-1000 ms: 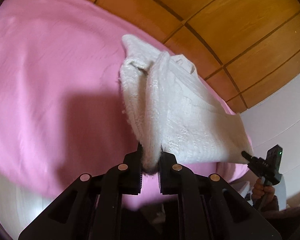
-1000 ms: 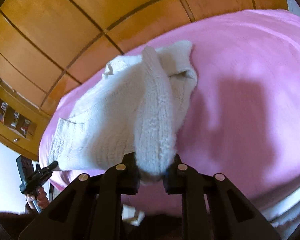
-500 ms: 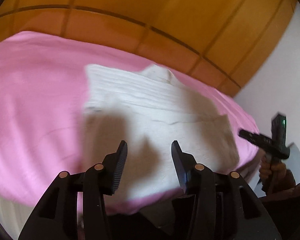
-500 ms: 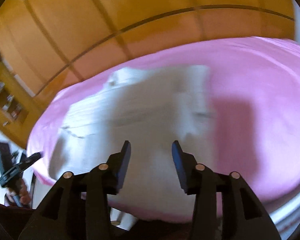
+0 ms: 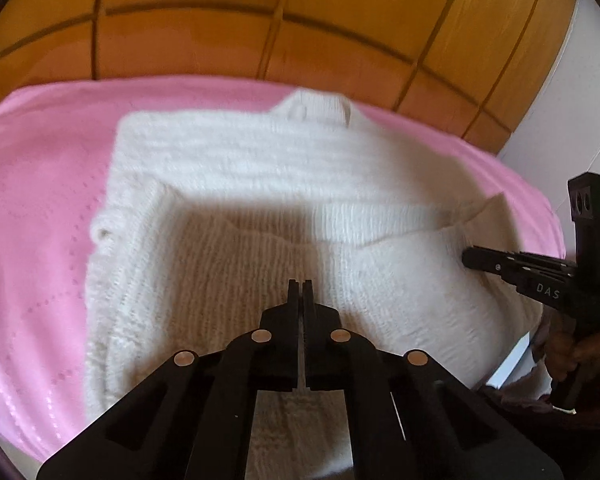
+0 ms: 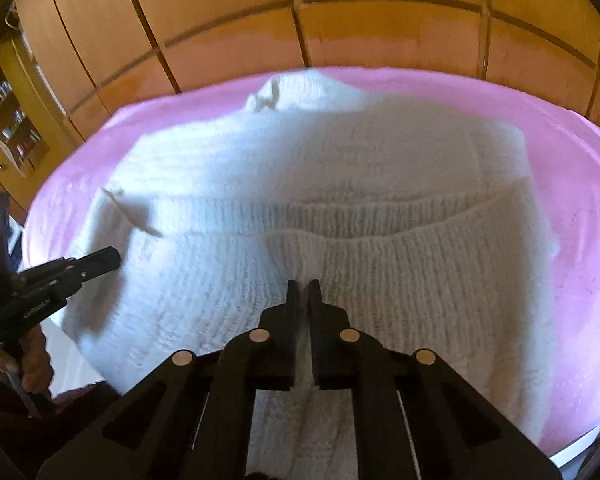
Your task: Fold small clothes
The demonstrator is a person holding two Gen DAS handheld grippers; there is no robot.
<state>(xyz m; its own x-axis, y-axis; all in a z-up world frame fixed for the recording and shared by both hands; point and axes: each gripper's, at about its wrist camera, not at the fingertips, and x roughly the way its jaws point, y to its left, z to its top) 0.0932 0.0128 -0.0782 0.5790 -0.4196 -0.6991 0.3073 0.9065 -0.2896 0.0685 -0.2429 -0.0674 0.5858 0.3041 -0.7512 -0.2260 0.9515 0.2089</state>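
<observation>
On the pink sheet (image 5: pixel 40 208) lies the white knitted sweater (image 5: pixel 260 184), folded, collar far side. Left gripper (image 5: pixel 300 284) and right gripper (image 6: pixel 303 284) hover above its near edge; both have just closed, pinched together on nothing.

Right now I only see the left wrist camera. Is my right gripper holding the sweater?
Observer: No. The right gripper has just closed its jaws with nothing between them.
Operator: Does the sweater hang off the bed on its right side?
Observer: No, pink sheet shows past that edge.
Operator: What's beyond my left hand?
Observer: A shelf of small things, by the wooden wall.
</observation>
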